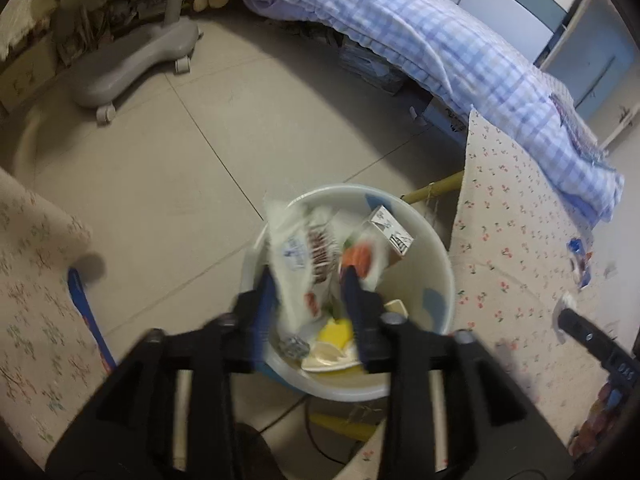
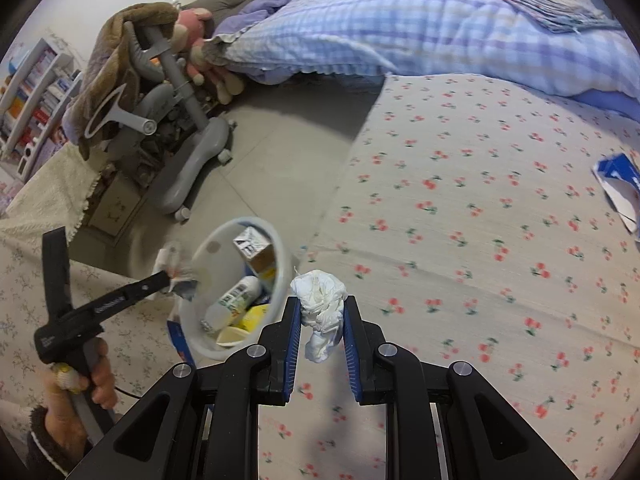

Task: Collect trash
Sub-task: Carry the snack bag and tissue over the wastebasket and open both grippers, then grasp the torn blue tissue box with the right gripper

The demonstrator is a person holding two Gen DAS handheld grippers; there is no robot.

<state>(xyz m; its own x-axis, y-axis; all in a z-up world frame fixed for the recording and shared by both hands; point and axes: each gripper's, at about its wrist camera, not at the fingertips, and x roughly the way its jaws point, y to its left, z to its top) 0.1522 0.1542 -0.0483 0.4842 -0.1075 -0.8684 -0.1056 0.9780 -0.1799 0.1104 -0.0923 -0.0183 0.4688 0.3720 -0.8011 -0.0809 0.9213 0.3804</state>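
My left gripper (image 1: 308,276) hangs over the white trash bin (image 1: 436,280) with its blue fingers spread apart; a white and brown snack wrapper (image 1: 304,256) sits between them, blurred, and it is unclear if they still pinch it. The bin holds a small carton (image 1: 390,232), yellow scraps (image 1: 336,330) and other trash. My right gripper (image 2: 320,312) is shut on a crumpled white tissue (image 2: 322,300) above the cherry-print cloth (image 2: 480,240). In the right wrist view the bin (image 2: 200,256) lies left of that gripper, with the left gripper (image 2: 172,280) at its rim.
A blue and white wrapper (image 2: 618,184) lies on the cloth at the right. A grey wheeled chair base (image 1: 132,64) stands on the tiled floor. A plaid quilt (image 1: 460,60) covers the bed behind. A second floral cloth surface (image 1: 36,300) lies left.
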